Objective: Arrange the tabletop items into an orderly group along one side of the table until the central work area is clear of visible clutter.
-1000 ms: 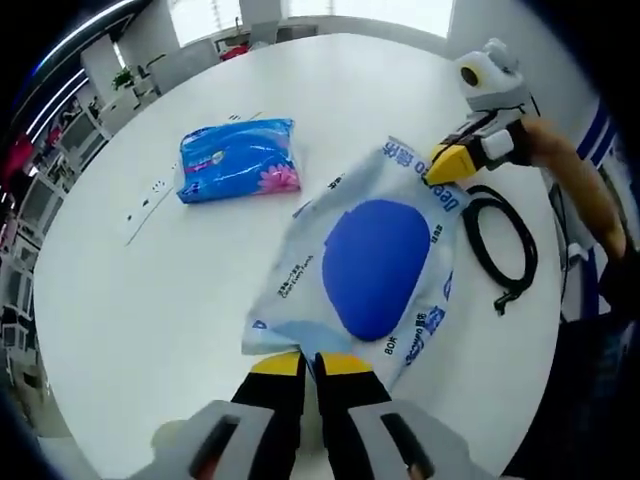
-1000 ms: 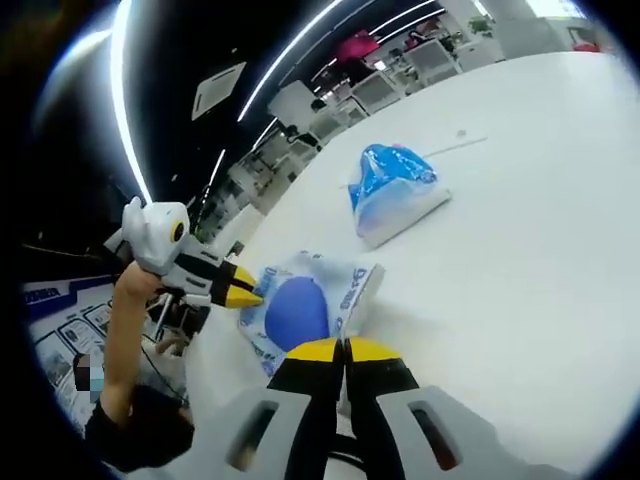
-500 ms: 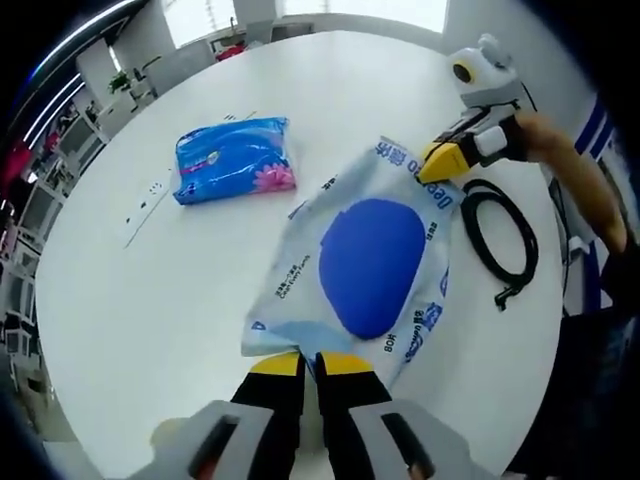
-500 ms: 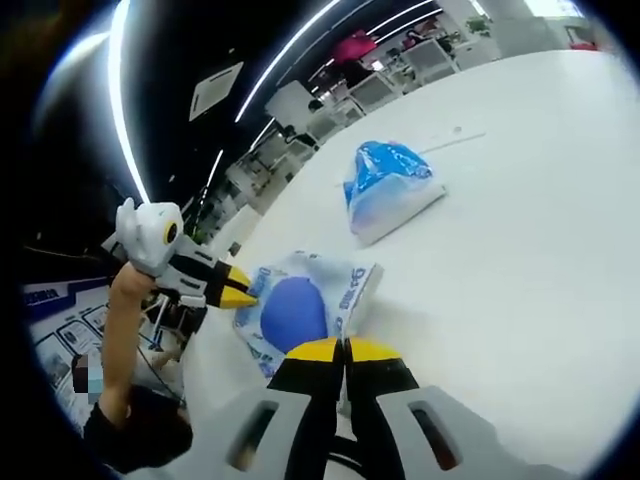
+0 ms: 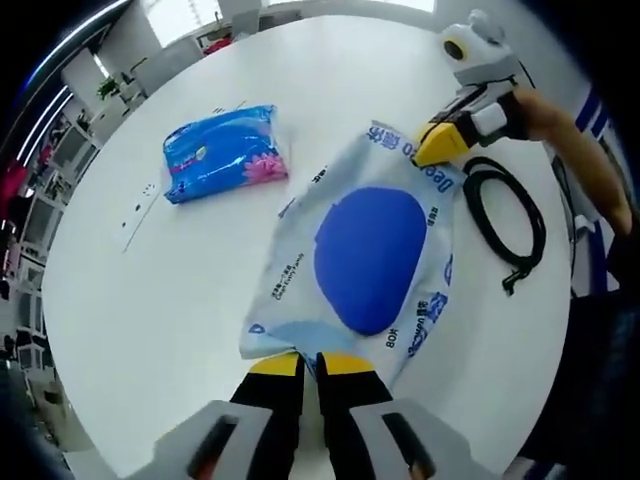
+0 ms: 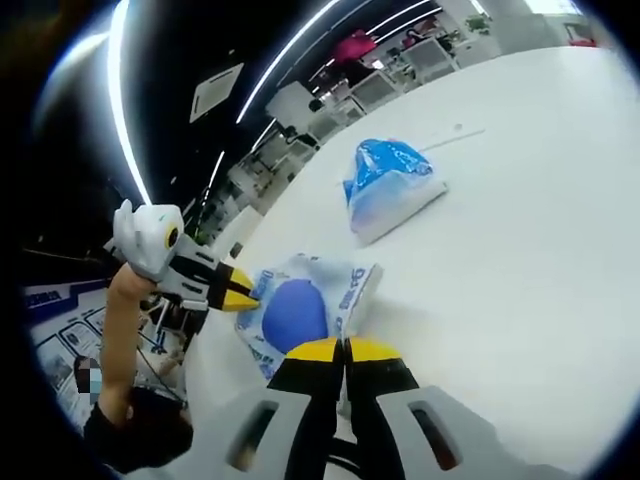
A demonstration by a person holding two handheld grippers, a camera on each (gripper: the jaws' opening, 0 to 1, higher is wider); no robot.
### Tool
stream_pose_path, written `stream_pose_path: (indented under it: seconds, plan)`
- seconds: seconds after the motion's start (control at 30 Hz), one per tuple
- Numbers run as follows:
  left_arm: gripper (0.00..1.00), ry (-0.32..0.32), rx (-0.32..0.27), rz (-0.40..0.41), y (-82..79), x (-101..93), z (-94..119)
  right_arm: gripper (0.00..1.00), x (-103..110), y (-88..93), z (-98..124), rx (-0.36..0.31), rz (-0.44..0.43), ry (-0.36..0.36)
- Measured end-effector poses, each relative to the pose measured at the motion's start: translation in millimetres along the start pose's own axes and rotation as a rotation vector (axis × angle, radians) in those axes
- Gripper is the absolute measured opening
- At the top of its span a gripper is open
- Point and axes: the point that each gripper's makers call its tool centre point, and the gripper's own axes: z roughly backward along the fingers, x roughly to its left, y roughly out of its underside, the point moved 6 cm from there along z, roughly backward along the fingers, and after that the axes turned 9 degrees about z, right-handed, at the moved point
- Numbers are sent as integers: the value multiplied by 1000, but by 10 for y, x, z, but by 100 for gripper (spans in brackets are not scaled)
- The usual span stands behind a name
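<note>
Wet-wipes pack (image 5: 372,262), the big pale one with the blue lid, is pinched at both ends over the white round table (image 5: 150,300): left gripper (image 5: 309,365) clamped on its near edge, right gripper (image 5: 432,152) clamped on the far corner. Black cable (image 5: 505,228) coils just right; blue tissue pack (image 5: 220,152) sits far left.

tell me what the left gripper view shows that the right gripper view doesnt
Left gripper view alone: a coiled black cable lying on the white table beside the pack. Right gripper view alone: ceiling light strips and office furniture beyond the table. Both: the wipes pack with the blue oval, pinched at opposite ends by the left gripper and right gripper, plus the blue tissue packet.
</note>
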Motion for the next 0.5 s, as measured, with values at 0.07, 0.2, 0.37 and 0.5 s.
stream_pose_path:
  seconds: [0.07, 0.2, 0.37, 0.5]
  plan:
    - [4, -5, 7, -8, 18, -45, 1, 0, -7, -8, -5, 1, -2, -2]
    - [4, -15, 22, -22, 2, -36, -17, 0, -13, -2, -12, 0, -1, -2]
    - [4, -26, 41, -40, 12, -61, -52, 0, -12, 41, -21, -2, -7, -6]
    - [4, -35, 52, -54, 17, -46, -37, 0, -27, 57, -35, -1, -2, -5]
